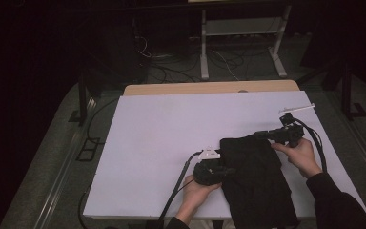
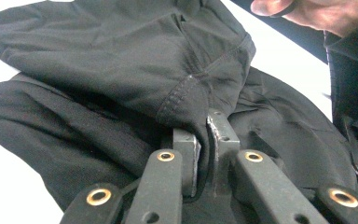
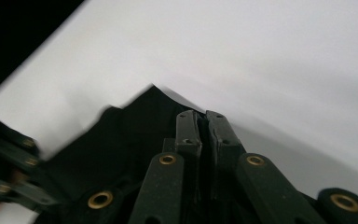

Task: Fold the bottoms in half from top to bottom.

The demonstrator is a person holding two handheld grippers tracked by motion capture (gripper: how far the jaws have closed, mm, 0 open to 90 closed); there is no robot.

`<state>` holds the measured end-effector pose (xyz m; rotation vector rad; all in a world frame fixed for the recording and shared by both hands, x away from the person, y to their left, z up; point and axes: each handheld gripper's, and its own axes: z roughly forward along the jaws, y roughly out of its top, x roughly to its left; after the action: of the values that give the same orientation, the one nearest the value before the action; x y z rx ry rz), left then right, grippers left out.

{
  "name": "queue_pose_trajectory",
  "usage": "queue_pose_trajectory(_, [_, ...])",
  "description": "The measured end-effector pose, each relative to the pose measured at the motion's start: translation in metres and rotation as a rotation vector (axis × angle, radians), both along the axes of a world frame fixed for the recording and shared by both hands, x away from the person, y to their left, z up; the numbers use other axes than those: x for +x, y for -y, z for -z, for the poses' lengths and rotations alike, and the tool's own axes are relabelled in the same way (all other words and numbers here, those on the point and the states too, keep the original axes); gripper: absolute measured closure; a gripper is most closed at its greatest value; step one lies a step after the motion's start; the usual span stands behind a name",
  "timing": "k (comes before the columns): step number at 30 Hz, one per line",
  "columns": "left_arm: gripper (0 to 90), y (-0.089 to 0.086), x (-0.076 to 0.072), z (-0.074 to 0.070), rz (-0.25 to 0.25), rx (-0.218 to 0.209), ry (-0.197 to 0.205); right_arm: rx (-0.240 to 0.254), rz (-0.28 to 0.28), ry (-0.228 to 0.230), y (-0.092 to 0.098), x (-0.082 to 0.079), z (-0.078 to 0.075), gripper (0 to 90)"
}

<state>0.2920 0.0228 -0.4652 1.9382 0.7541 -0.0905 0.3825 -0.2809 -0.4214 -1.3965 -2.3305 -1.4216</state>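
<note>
A black cloth garment (image 1: pixel 255 183) lies on the white table top (image 1: pixel 167 138) at the near right, and its lower end hangs over the near edge. My left gripper (image 1: pixel 228 170) is shut on the garment's left edge. In the left gripper view its jaws (image 2: pixel 207 126) pinch a stitched fold of the black fabric (image 2: pixel 121 60). My right gripper (image 1: pixel 259 135) is shut on the garment's far right corner. In the right gripper view its closed jaws (image 3: pixel 204 116) hold the dark cloth (image 3: pixel 135 121), slightly raised over the table.
A thin white strip (image 1: pixel 297 109) lies near the table's far right edge. A wooden board edge (image 1: pixel 209 88) runs along the far side. Beyond it stand a metal frame (image 1: pixel 240 43) and floor cables. Gripper cables trail off the near edge.
</note>
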Motion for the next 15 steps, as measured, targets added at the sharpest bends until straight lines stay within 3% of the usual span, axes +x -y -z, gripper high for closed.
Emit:
queue_pose_trajectory(7, [82.1, -0.001, 0.0, -0.001, -0.002, 0.0, -0.008, 0.064, 0.012, -0.002, 0.002, -0.008, -0.012, 82.9])
queue_pose_trajectory(15, [81.0, -0.002, 0.0, -0.002, -0.005, 0.002, -0.009, 0.089, -0.012, 0.005, 0.0, -0.018, -0.022, 82.9])
